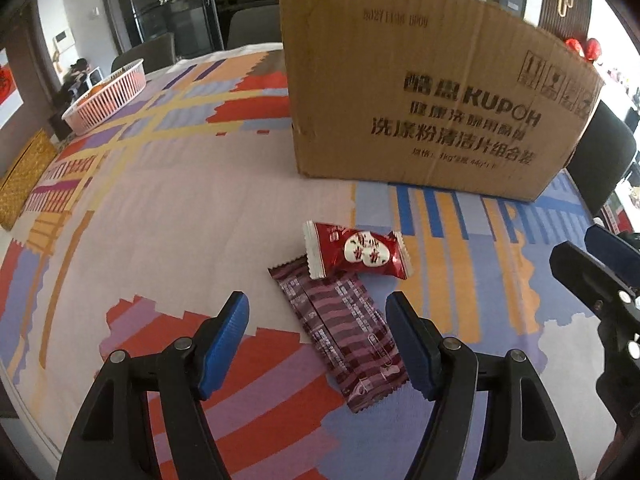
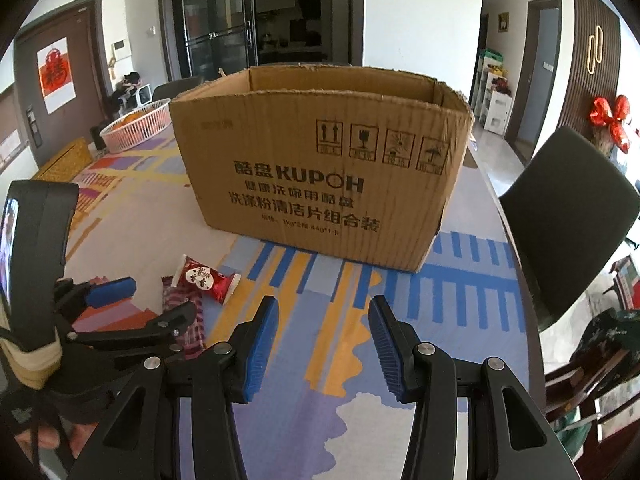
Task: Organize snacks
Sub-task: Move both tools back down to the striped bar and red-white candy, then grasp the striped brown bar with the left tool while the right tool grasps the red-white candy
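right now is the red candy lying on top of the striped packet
Yes: in the left wrist view the red candy overlaps the top end of the striped packet, resting on it.

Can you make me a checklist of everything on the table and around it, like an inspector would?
Surface: tablecloth with coloured blocks and stripes, lying flat.
Job's things: red candy lies partly on top of the striped snack bar; open cardboard box stands behind them.
Clutter: white basket at the far left; gold box at the table's left edge.
Grippers: left gripper open, snack bar between its fingers, not pinched; right gripper open, nothing between its fingers, only tablecloth below.
Cables: nothing seen.
Surroundings: dark chair on the right, glass doors behind, red ornament on the wall.
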Demonstrator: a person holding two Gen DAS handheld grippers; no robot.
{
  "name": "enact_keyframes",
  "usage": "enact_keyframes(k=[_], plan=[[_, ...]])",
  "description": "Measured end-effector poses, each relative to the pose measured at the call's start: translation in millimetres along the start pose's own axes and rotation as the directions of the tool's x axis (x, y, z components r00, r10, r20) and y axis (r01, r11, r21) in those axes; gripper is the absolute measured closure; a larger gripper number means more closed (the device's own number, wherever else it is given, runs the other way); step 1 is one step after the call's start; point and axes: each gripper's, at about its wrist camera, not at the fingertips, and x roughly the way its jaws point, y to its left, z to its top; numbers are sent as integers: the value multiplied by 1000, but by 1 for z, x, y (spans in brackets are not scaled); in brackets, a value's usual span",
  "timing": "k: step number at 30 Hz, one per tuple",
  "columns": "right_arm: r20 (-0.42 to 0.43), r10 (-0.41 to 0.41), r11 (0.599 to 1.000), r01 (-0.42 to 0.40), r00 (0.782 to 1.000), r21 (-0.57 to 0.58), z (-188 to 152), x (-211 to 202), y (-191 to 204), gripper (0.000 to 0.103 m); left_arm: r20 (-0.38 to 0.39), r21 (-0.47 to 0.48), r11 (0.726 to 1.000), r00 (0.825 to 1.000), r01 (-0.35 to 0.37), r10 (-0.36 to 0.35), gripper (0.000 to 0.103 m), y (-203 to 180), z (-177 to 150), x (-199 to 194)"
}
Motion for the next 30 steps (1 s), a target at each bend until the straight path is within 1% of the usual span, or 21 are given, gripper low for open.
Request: enact_keyframes(k=[4, 5, 6, 8, 10, 11, 12, 14, 20, 25, 30], plan=[[-12, 5, 1000, -5, 1000, 7, -1, 5, -1, 55, -9, -31, 1000, 1000, -6, 6, 35, -2, -4, 8], [-13, 4, 1000, -4, 1000, 8, -1, 5, -1, 55, -22, -41, 999, 1000, 2, -3, 40, -2, -5, 11], [-14, 3, 1000, -3, 1000, 8, -1, 6, -1, 55, -30, -48, 999, 999, 12, -13, 42, -2, -5, 13], [-21, 5, 1000, -5, 1000, 5, -2, 8, 0, 55, -13, -56, 998, 1000, 18, -19, 53, 0, -6, 12], [-27, 12, 1000, -12, 1000, 1, -2, 11, 2, 55, -10, -51, 998, 1000, 25, -25, 58, 2, -6, 12], [-29, 15, 1000, -15, 999, -2, -2, 11, 4, 55, -10, -54, 998, 999, 33, -34, 62, 4, -6, 11], [-30, 17, 1000, -17, 999, -5, -3, 12, 5, 55, -11, -53, 998, 999, 39, -40, 63, 7, -6, 11], [-36, 25, 1000, -26, 999, -14, -3, 14, 10, 55, -17, -55, 996, 998, 67, -68, 65, 12, -5, 10], [-68, 78, 996, -81, 995, -37, -2, 26, 24, 55, -26, -61, 992, 993, 115, -116, 68, 26, -6, 7], [-90, 97, 994, -100, 991, -36, -1, 33, 37, 55, -27, -78, 989, 992, 123, -126, 68, 47, -11, 3], [-115, 123, 990, -130, 986, -49, 0, 43, 54, 55, 7, -87, 988, 991, 130, -130, 68, 67, -12, -5]])
